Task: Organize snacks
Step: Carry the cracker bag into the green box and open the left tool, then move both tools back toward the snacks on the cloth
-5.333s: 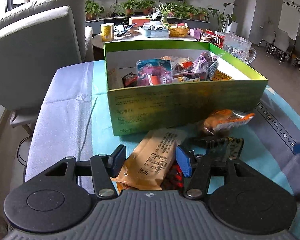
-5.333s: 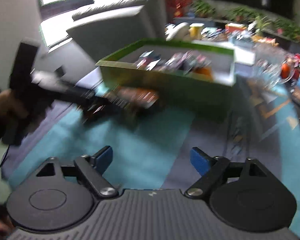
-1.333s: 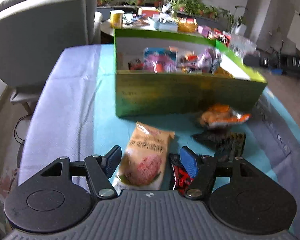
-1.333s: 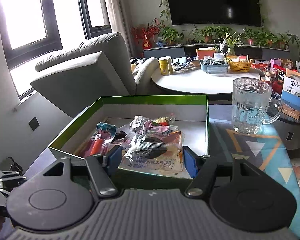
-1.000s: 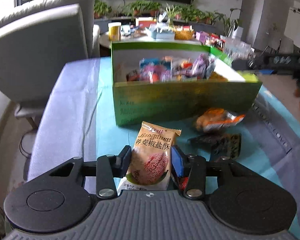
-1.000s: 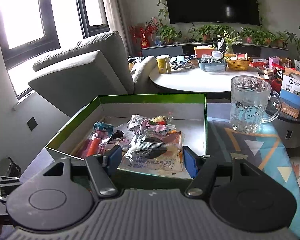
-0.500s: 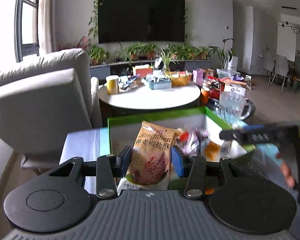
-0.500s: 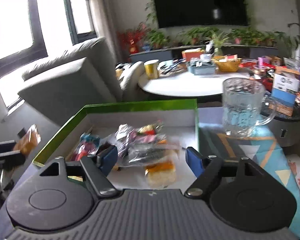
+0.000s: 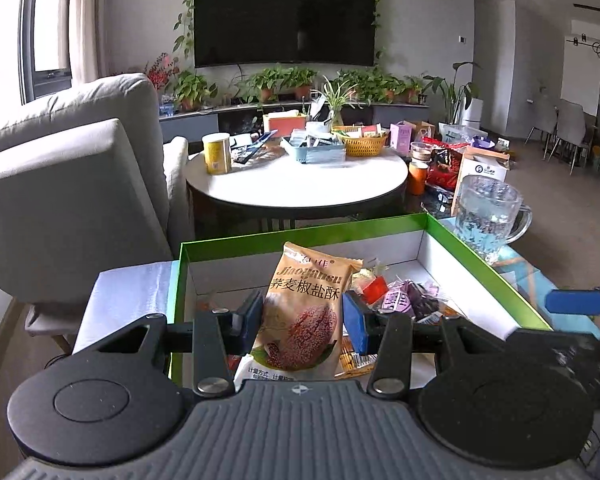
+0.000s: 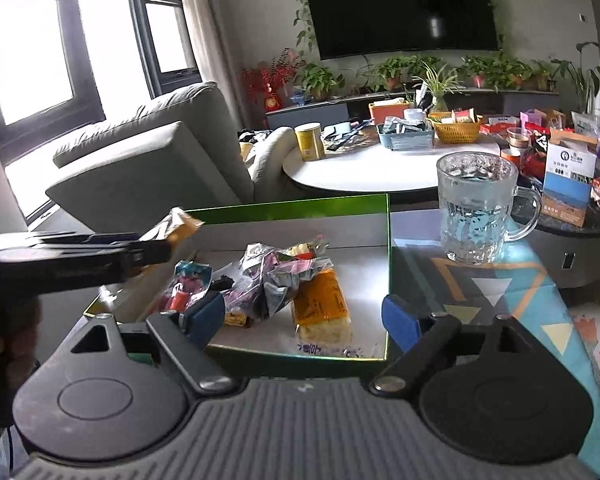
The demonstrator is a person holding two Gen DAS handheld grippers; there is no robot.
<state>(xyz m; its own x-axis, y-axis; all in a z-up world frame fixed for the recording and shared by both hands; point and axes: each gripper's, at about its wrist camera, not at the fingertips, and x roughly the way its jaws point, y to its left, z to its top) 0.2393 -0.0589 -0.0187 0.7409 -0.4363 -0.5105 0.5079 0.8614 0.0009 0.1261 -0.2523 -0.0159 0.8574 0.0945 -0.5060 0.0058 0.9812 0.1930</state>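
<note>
Two grippers are in play, and only your left gripper (image 9: 303, 318) carries something: its blue pads pinch a tan snack packet (image 9: 306, 308) at the two long sides, near the lower half, and the packet stands upright between them. It hangs above the near left part of the green box (image 9: 300, 236), not yet inside. I judge this packet to be light and soft, a thin slippery film with air and brittle pastry inside, so you should hold it at the sides or at the sealed edge and not squeeze the middle, or the content may break. When you lower it, a free place shows on the left floor of the box.

Your right gripper (image 10: 304, 318) has its jaws spread wide with nothing between them, and it waits over the near wall of the box. Under it lie an orange packet (image 10: 322, 306) and a heap of small wrappers (image 10: 276, 276).

Farther, just beside the right wall of the box, stands a glass mug (image 10: 476, 208); it is fragile, so keep your right hand away from it. Behind comes the round table (image 9: 300, 184).
</note>
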